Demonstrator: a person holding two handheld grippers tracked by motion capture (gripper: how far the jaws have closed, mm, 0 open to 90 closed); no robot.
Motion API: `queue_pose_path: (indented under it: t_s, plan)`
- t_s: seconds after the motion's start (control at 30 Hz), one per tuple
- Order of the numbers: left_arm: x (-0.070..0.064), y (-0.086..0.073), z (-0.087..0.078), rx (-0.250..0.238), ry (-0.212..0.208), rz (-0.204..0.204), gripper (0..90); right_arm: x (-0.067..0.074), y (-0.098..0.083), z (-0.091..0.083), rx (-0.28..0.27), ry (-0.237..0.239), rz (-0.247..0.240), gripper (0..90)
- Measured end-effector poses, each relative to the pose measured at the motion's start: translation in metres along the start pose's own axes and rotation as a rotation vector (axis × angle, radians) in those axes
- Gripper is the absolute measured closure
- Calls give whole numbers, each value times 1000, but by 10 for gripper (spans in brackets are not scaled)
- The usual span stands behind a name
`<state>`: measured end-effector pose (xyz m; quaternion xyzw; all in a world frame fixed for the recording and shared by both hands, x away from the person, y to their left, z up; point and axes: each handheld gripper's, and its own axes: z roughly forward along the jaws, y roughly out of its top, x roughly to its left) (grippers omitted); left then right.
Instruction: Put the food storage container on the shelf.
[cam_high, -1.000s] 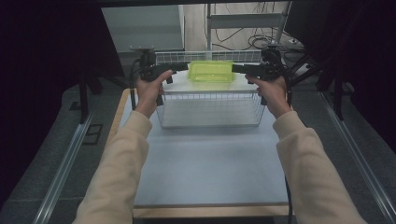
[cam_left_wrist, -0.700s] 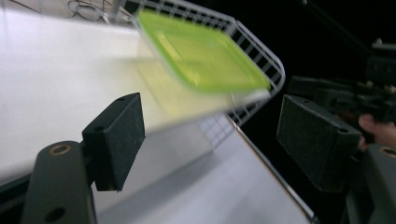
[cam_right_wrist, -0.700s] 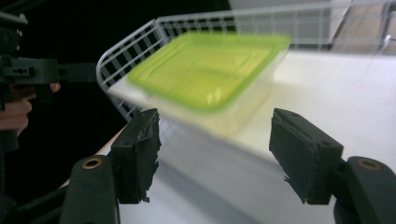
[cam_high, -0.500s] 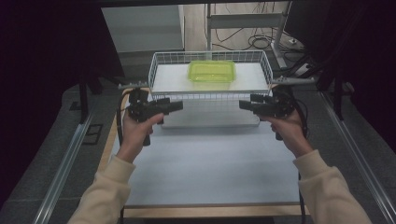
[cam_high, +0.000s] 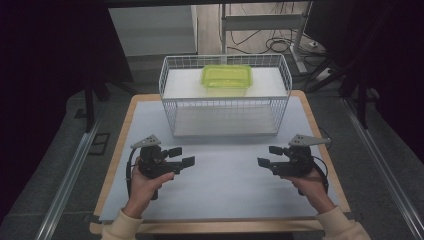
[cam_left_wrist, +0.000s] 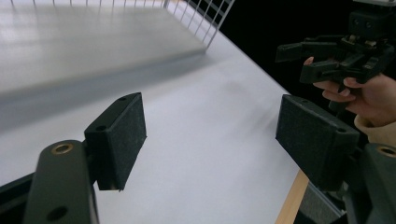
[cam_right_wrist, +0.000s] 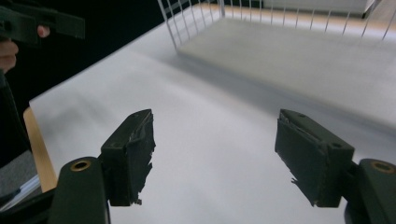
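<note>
A lime-green lidded container (cam_high: 226, 76) rests inside a white wire basket (cam_high: 172, 107) at the far middle of the table. Both grippers hover low over the white mat, well short of the basket. My left gripper (cam_high: 182, 156) (cam_left_wrist: 210, 135) points right, its jaws wide apart and empty. My right gripper (cam_high: 269, 155) (cam_right_wrist: 215, 154) points left toward it; its jaws have just been opening and nothing lies between them. Each gripper view shows the other gripper farther off: the right gripper (cam_left_wrist: 336, 56) and the left gripper (cam_right_wrist: 42, 23).
A white mat (cam_high: 225, 195) covers the wooden table (cam_high: 122, 130), whose edge shows around it. Metal rails run along the floor on both sides. A table leg and cables lie beyond the basket.
Both hands have pulled back from the ends of the green container toward the near side and sunk toward the mat. The container has stayed in the basket.
</note>
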<state>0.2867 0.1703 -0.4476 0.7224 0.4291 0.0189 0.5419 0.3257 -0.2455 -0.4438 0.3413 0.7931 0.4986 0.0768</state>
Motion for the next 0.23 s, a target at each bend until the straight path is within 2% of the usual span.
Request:
queue_pose_path:
  t_s: [0.03, 0.23]
  plan:
    - [1, -1, 1, 11, 4, 7, 243, 0, -2, 1, 4, 1, 0, 279]
    - [0, -2, 2, 1, 1, 1, 244, 0, -3, 0, -14, 2, -8, 266]
